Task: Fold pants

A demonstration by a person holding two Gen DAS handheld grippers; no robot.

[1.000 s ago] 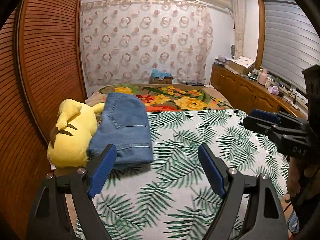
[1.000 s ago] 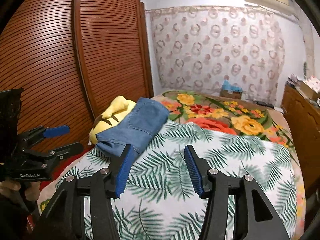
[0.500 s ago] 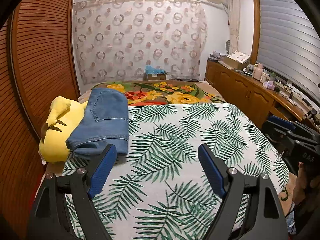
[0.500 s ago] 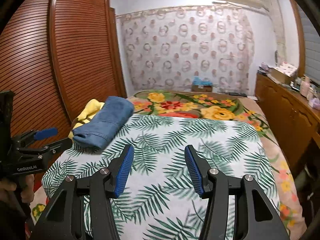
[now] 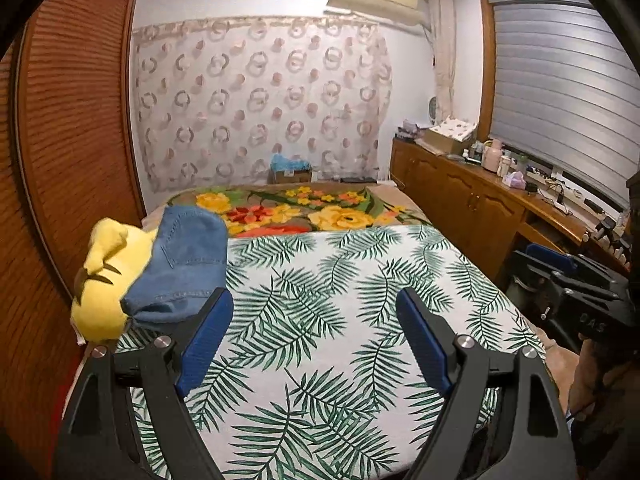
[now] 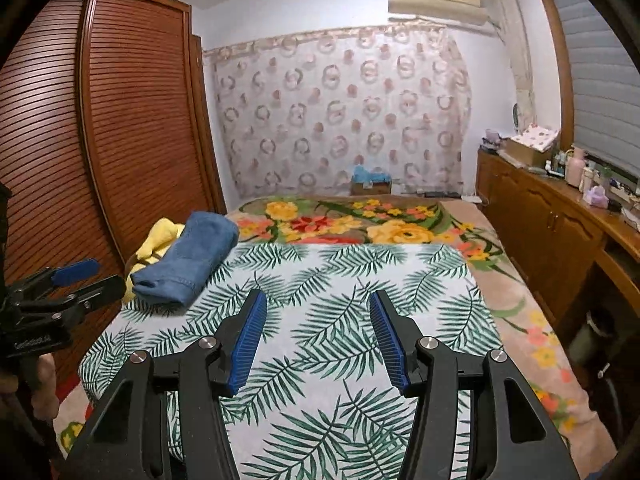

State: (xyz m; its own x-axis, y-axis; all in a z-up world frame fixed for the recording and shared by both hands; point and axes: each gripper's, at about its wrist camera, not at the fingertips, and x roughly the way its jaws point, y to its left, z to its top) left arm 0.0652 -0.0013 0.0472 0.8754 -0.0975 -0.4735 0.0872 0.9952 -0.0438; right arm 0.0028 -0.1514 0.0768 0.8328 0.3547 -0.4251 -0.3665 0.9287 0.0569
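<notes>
The folded blue denim pants (image 5: 184,264) lie at the left side of the bed, resting against a yellow plush toy (image 5: 104,276); they also show in the right wrist view (image 6: 192,260). My left gripper (image 5: 314,344) is open and empty, held above the palm-leaf sheet (image 5: 320,300), well back from the pants. My right gripper (image 6: 316,340) is open and empty over the same sheet (image 6: 340,280). Each gripper shows in the other's view: the right one (image 5: 572,292) at the right edge, the left one (image 6: 60,292) at the left edge.
A floral blanket (image 6: 360,220) covers the far end of the bed. A slatted wooden wardrobe (image 6: 100,140) stands along the left. A wooden sideboard (image 6: 552,220) with bottles and boxes runs along the right, under a window blind. A curtain hangs on the far wall.
Both grippers have pulled back from the bed and away from the folded pants, which now look smaller and farther off. The pants have not moved. Both grippers stay open.
</notes>
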